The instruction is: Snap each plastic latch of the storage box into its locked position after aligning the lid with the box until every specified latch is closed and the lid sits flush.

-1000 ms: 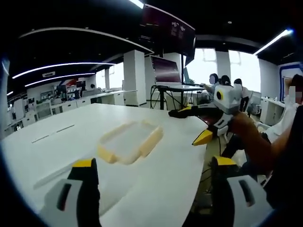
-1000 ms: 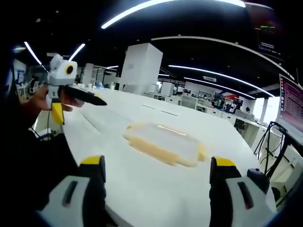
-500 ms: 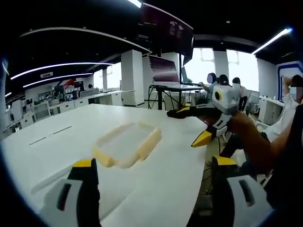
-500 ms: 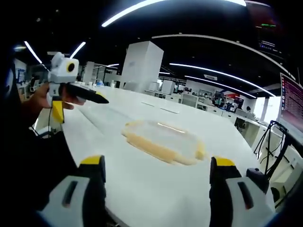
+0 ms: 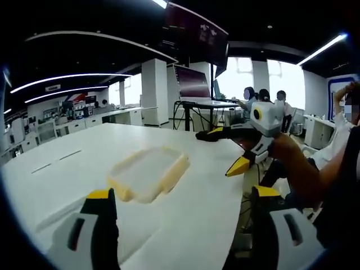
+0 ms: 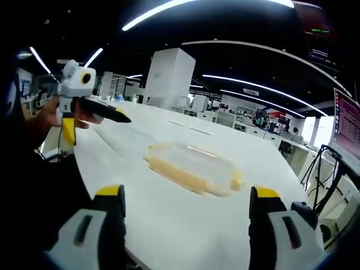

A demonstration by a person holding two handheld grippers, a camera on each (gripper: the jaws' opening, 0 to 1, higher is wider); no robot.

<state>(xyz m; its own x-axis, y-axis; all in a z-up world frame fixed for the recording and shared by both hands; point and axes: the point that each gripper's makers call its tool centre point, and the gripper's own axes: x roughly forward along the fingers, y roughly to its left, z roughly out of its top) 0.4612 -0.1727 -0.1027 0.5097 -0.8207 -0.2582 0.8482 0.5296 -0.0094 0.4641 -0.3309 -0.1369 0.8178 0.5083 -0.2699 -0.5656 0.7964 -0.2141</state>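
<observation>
Both tongs hang open and empty at the near edge of the white table — left tongs, right tongs. Farther in, well apart from both, the storage box lies flat, its clear lid on, yellow latches along the rims. It looks light, stiff and slippery — better pressed at each latch than gripped. Since a second ago, the box sits slightly nearer the left tongs' view; little else changes.

A white table (long, bare) fronts a laptop and seated people.
</observation>
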